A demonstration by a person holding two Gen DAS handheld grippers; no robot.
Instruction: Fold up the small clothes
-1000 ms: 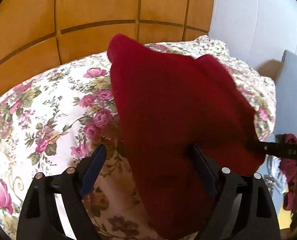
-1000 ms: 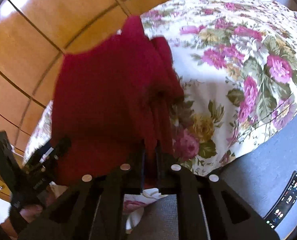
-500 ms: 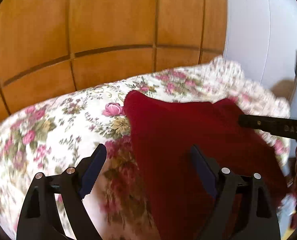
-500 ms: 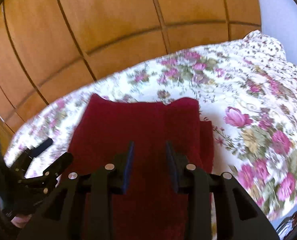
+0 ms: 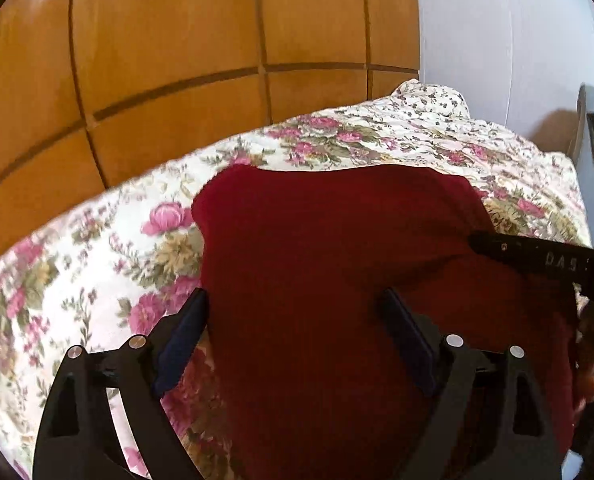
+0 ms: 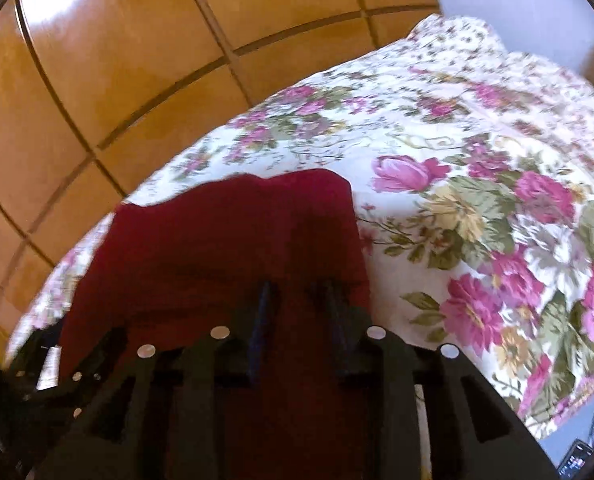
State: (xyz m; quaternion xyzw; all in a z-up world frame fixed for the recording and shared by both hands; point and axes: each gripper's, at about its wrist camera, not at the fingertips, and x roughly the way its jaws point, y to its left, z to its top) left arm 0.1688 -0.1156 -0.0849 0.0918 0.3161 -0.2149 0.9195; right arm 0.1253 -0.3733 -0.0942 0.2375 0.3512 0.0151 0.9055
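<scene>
The red cloth (image 5: 337,280) now lies flat on the floral bed (image 5: 97,260), no longer hanging. Left tongs (image 5: 293,320) stay wide open; right tongs (image 6: 299,300) have released it, part open.

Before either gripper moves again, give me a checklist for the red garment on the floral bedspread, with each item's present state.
1. Red garment lies on the floral bedspread, not hanging in the air: ok.
2. Left gripper is open, jaws wide apart over the cloth: ok.
3. Right gripper has let go; a gap shows between its jaws: ok.
4. Far edge of the garment is straight: not ok; it looks wavy in the right wrist view.
5. Near edge of the garment is laid flat: cannot tell; both grippers hide it.
6. Fold layers are lined up: cannot tell; the dark cloth shows little detail.
</scene>
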